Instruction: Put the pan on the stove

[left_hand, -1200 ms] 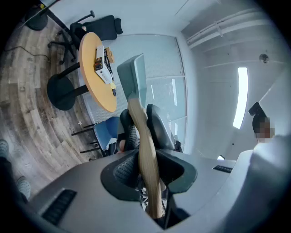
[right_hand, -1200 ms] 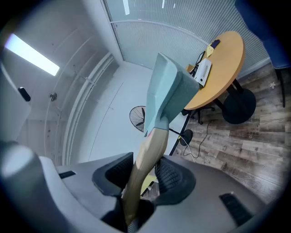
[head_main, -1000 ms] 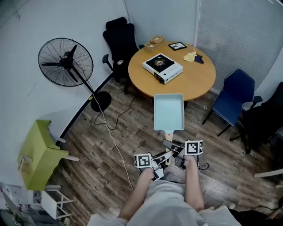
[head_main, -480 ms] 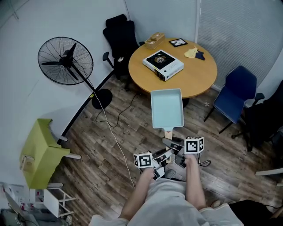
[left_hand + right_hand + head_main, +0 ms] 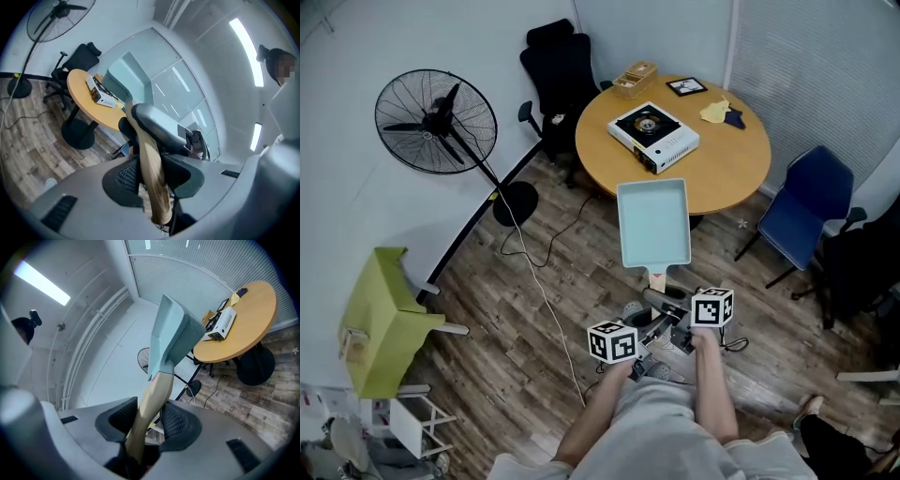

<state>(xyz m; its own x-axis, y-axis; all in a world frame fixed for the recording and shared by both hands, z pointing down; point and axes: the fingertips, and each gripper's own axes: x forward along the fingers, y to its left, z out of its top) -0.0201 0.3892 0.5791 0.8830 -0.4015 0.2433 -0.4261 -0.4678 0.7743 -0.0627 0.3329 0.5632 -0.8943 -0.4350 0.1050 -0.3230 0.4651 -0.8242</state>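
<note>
A pale teal rectangular pan (image 5: 654, 223) with a wooden handle (image 5: 657, 278) hangs level in the air, its far end over the near edge of the round wooden table (image 5: 722, 164). The portable gas stove (image 5: 653, 137) sits on that table, beyond the pan. My right gripper (image 5: 661, 302) is shut on the handle (image 5: 150, 399), with the pan (image 5: 171, 333) rising ahead and the stove (image 5: 220, 326) past it. My left gripper (image 5: 654, 330) has the handle (image 5: 152, 154) between its jaws just behind; those jaws are opening, though the pads still touch the wood.
On the table lie a wooden box (image 5: 636, 77), a framed picture (image 5: 686, 86) and a yellow cloth (image 5: 716, 112). A black office chair (image 5: 561, 75) and a blue chair (image 5: 802, 211) flank the table. A standing fan (image 5: 436, 122) and its cable (image 5: 539, 291) are at left.
The pan has come nearer to the table, and its far end now overlaps the table's edge. The left gripper's marker cube has shifted slightly right.
</note>
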